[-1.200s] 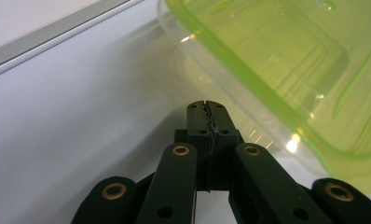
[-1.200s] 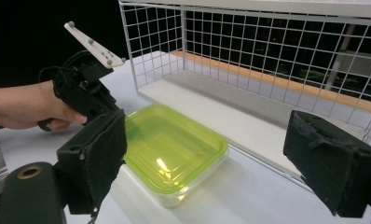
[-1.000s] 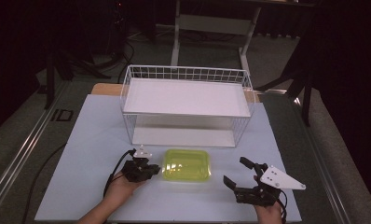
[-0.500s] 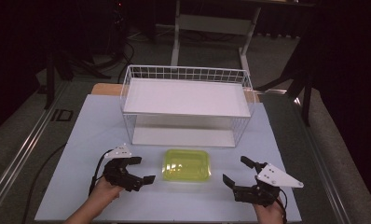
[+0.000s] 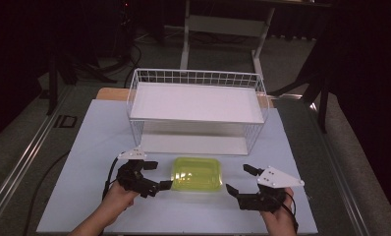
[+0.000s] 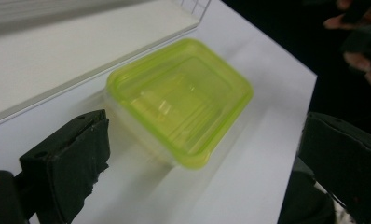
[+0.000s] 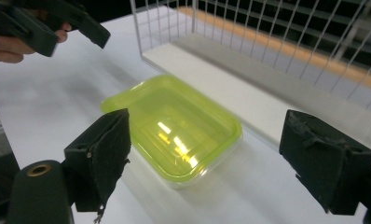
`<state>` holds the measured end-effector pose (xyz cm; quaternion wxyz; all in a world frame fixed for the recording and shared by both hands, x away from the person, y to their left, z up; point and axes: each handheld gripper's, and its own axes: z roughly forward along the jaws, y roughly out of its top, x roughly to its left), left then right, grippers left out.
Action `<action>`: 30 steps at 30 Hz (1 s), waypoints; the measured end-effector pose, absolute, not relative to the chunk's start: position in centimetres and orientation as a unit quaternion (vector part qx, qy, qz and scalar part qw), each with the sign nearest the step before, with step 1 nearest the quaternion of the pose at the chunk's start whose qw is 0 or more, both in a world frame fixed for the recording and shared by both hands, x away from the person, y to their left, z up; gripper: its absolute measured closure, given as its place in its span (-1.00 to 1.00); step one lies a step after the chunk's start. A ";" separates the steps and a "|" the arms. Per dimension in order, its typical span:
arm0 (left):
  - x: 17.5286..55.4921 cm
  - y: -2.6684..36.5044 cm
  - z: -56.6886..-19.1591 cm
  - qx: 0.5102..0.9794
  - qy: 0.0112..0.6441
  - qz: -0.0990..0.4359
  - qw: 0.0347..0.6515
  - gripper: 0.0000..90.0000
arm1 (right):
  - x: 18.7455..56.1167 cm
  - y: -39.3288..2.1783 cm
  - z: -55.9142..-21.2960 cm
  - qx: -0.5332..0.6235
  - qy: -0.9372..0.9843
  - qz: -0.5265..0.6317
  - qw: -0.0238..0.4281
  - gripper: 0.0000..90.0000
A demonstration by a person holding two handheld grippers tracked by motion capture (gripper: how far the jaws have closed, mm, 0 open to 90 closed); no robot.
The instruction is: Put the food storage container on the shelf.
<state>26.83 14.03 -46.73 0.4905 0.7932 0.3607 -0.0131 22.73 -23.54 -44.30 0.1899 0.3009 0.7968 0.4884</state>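
left tongs [image 5: 160,176] wide apart, clear of green-lidded box [image 5: 197,173]

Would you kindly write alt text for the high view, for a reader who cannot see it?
A yellow-green lidded container lies on a white table, between a person's two hand-held grippers, the left gripper and right gripper both open and apart from it. Behind it stands a white wire basket rack with a shelf.
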 end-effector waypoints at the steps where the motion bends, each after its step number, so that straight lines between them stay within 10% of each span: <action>1: 27.0 13.8 -46.7 0.792 0.362 -0.012 0.490 -0.94 | 23.1 -23.5 -44.3 0.311 0.798 0.486 0.175 -0.68; 11: 29.3 12.0 -47.9 0.781 0.404 -0.041 0.474 -0.84 | 26.9 -22.5 -45.5 0.417 0.778 0.461 0.093 -0.74; 18: 30.4 11.6 -49.1 0.780 0.439 -0.045 0.444 -0.63 | 29.6 -22.1 -48.0 0.493 0.754 0.432 -0.028 -0.48; 30: 31.6 11.4 -51.4 0.756 0.510 -0.102 0.398 -0.09 | 31.2 -22.1 -50.4 0.540 0.734 0.404 -0.083 -0.14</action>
